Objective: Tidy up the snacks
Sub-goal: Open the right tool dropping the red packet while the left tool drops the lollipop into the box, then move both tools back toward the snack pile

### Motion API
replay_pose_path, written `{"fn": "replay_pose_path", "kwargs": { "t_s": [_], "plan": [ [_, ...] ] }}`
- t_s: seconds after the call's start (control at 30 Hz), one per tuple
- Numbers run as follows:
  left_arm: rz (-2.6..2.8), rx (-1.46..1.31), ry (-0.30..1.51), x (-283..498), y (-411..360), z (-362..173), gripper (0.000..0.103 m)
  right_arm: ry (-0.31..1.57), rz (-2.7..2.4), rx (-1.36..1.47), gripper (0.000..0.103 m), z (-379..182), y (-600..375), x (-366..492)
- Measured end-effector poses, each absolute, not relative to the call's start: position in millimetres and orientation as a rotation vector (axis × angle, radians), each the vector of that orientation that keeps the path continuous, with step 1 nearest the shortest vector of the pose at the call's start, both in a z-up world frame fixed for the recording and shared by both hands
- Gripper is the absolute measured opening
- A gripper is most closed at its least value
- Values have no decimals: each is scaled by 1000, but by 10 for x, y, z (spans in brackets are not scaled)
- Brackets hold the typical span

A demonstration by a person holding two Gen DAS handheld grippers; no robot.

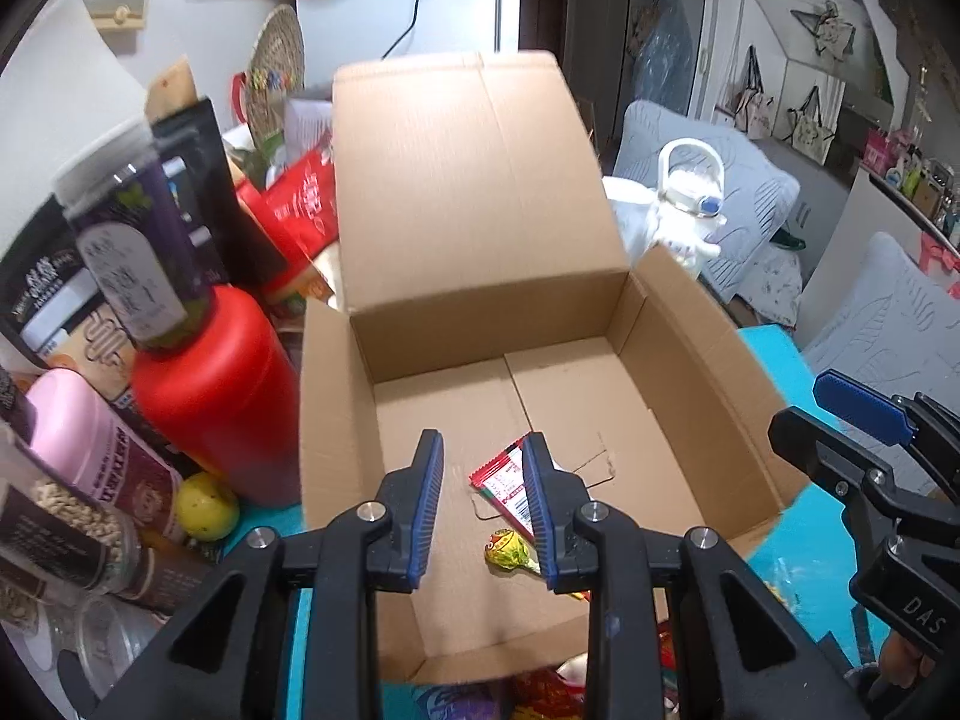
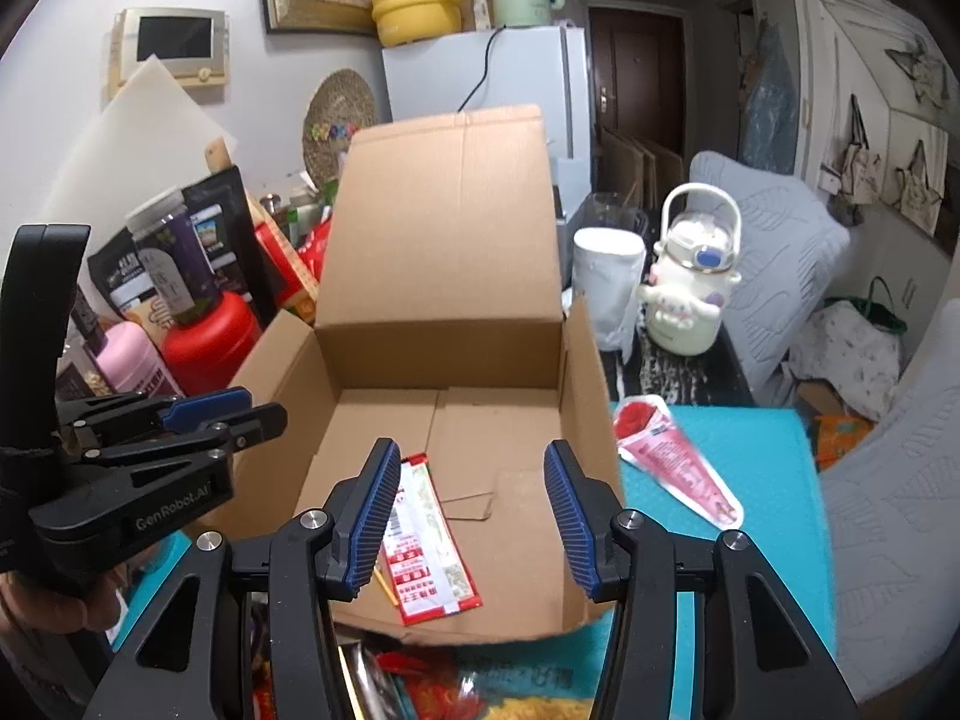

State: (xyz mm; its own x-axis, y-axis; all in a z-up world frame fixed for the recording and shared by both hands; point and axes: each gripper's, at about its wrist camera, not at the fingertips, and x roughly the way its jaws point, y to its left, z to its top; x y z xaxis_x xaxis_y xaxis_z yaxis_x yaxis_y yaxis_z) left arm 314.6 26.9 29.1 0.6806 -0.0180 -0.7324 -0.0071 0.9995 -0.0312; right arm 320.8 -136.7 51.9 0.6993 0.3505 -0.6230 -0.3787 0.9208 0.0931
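Two snacks, a flat red-and-white foil packet and a small wrapped lollipop, are seen inside the open brown cardboard box. Nothing is held: the left gripper looks empty with a gap visible between its pads, and the right gripper is spread. The pink cone-shaped packet, left outside on the teal tabletop, could be overlooked.

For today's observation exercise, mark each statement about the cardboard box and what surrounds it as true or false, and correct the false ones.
1. The brown cardboard box stands open with its lid flap raised. True.
2. A long red-and-white snack packet lies on the box floor. True.
3. The tall red plastic bottle stands inside the box. False: it stands outside, beside the box's left wall.
4. The pink cone-shaped packet lies inside the box. False: it lies on the teal table mat.
5. The right gripper clamps a packet. False: nothing is between its pads.
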Motion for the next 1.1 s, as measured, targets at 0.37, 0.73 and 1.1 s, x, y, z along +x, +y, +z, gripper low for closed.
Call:
{"fn": "replay_pose_path", "kwargs": {
  "t_s": [0.37,0.73,1.1],
  "plan": [
    [-32,-28,720,2674,259,691,31,598,417,-52,55,832,-1405,2761],
    [-41,-21,622,2065,294,956,101,551,418,-47,62,963,-1462,2266],
    [-69,-13,605,1529,394,969,101,523,420,-36,74,969,-1450,1778]
  ]
}}
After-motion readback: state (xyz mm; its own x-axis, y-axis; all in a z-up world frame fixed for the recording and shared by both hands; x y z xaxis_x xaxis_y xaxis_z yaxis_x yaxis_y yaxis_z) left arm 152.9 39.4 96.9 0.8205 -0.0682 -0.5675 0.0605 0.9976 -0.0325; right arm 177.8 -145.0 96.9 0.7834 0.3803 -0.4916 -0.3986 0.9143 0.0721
